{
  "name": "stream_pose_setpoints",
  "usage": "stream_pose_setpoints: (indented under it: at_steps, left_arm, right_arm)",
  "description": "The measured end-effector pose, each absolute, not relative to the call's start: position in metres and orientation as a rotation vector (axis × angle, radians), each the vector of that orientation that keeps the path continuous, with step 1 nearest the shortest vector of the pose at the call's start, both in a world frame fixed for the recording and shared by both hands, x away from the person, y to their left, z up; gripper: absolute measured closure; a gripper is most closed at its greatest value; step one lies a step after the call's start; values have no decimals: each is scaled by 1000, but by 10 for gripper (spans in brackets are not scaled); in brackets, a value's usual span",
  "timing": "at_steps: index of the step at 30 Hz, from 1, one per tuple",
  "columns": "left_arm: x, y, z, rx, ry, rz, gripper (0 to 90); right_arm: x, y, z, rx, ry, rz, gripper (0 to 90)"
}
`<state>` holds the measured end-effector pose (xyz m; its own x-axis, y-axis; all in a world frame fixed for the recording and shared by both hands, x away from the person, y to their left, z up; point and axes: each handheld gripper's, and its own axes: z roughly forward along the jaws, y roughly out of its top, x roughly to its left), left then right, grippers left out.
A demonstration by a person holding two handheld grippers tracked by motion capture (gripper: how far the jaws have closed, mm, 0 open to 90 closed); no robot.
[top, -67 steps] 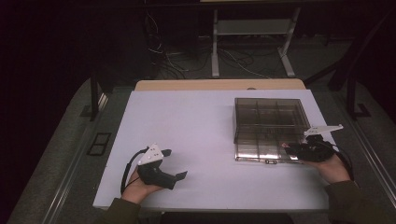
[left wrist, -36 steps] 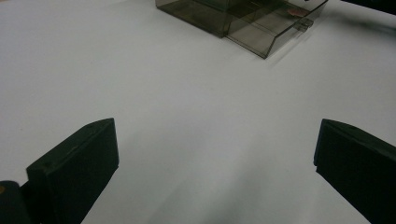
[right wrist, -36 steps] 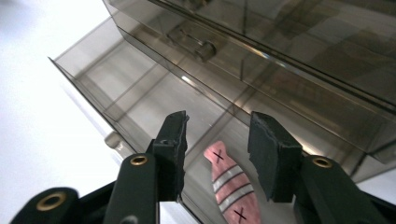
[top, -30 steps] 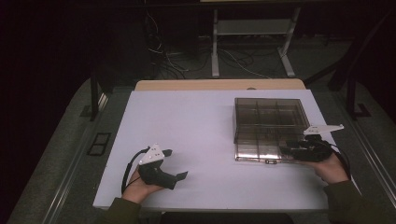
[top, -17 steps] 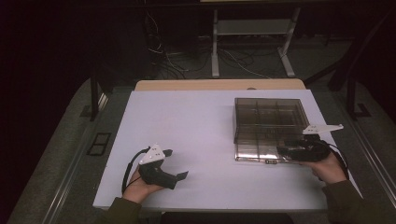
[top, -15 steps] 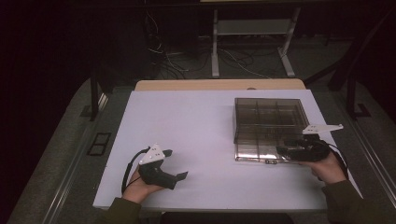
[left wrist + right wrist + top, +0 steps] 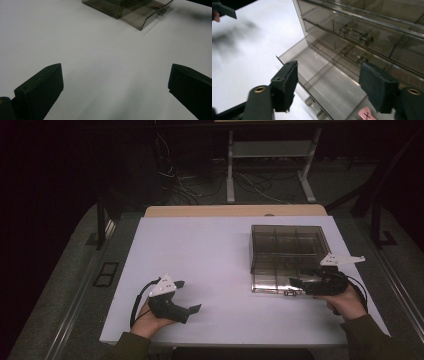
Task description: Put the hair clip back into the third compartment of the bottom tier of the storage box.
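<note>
Although its lid seemed closed, one smoky clear compartment box lay on the right side of the white worktop. The right claw hovered at its near edge, jaws apart, gripping nothing. The left claw rested well apart, also spread empty. Opening looked barely begun.

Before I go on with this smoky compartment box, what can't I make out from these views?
- Contents of the compartment box: high view, tinted plastic and dim light hide them.
- Front latch: high view, too small to tell whether it is fastened.
- Pink tag: right gripper view, cut by the bottom edge.
- Box's far side: left gripper view, cut by the top edge.
</note>
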<state>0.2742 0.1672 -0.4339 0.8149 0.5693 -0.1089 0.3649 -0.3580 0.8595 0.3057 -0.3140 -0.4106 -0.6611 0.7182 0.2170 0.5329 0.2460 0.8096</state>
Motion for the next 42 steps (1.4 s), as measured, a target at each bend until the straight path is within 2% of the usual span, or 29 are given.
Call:
stream_pose_setpoints:
  at_steps: [7,12,16,42]
  left_arm:
    - [274,167,-434,1984,695,250,0]
    - [274,167,-433,1981,695,250,0]
    - [274,167,-434,1981,695,248,0]
    - [274,167,-433,1976,697,251,0]
  right_arm:
    - [300,-304,-411,1153,2268,1393,201]
    - [298,-298,-413,1139,2262,1383,184]
    - [293,-293,-415,1114,2281,1357,115]
    - [271,-290,-430,1066,2310,1348,95]
